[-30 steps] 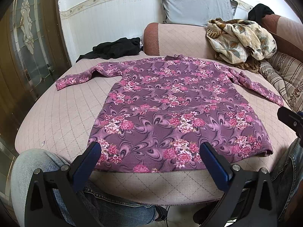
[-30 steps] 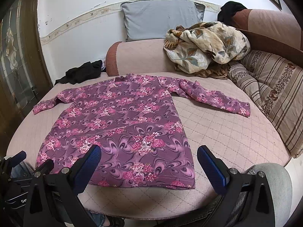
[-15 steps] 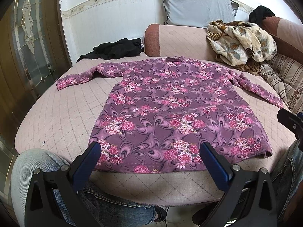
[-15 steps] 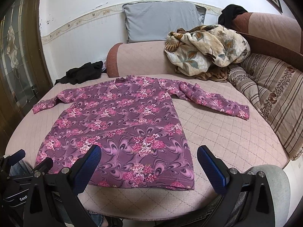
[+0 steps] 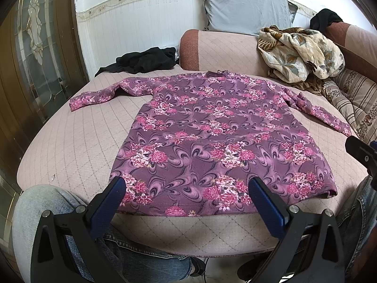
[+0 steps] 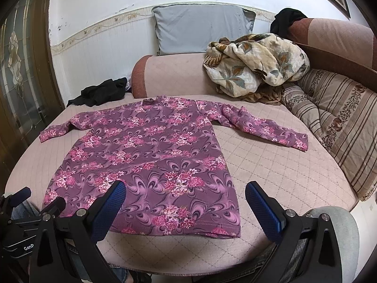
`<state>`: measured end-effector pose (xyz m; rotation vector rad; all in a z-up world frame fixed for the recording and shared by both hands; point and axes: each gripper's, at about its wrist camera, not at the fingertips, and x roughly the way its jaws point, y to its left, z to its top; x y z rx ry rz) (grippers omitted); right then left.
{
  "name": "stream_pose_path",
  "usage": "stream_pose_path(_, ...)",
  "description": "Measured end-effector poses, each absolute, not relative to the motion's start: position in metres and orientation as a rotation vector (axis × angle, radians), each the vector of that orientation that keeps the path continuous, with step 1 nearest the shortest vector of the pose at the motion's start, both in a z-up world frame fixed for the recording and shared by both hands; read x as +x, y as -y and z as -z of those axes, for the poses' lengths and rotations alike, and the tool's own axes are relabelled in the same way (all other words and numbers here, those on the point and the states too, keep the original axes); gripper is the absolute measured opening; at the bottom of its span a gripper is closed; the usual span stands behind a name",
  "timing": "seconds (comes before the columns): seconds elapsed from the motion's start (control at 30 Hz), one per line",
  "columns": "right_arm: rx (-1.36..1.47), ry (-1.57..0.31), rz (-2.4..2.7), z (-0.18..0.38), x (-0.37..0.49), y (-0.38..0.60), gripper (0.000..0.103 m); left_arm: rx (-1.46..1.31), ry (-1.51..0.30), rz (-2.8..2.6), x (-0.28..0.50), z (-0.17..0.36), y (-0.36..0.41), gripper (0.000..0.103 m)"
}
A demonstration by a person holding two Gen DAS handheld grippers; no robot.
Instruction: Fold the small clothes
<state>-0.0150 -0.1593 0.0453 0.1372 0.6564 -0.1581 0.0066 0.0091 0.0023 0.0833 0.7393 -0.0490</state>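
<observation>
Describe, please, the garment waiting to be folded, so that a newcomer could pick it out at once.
Start at the big round pink quilted cushion in front of the sofa. Spread flat across its middle, hem toward the camera and both sleeves stretched out, lies the purple long-sleeved top. Its pink flower print sets it apart from the crumpled black garment at the far left edge and the beige leaf-print blanket heaped on the sofa.

Floral purple top (image 5: 219,139) spread flat on quilted pink seat (image 5: 77,146) | left gripper (image 5: 186,186) hovers wide open above hem | denim knee (image 5: 42,202) below
</observation>
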Motion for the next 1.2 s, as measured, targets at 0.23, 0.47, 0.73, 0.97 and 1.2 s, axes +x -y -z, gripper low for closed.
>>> stream_pose_path(0.23,0.138,-0.681,0.164,-0.045,-0.014,0.159,0.103,0.073,-0.739,0.049,0.006,-0.004,-0.009,0.103)
stream_pose_path(0.47,0.074,-0.676,0.176,-0.054,-0.015,0.148,0.103,0.025,-0.742,0.05,0.006,-0.008,-0.011,0.103)
stream_pose_path(0.73,0.073,-0.745,0.159,-0.059,0.009,0.129,0.103,-0.047,-0.747,0.015,0.012,-0.01,-0.033,0.103)
stream_pose_path(0.97,0.071,-0.695,0.09,-0.076,0.035,0.098,0.103,-0.137,-0.743,-0.025,0.023,-0.02,-0.065,0.103)
stream_pose_path(1.2,0.062,-0.705,-0.036,-0.086,0.091,0.059,0.103,-0.357,-0.761,-0.083,0.079,-0.044,-0.134,0.103)
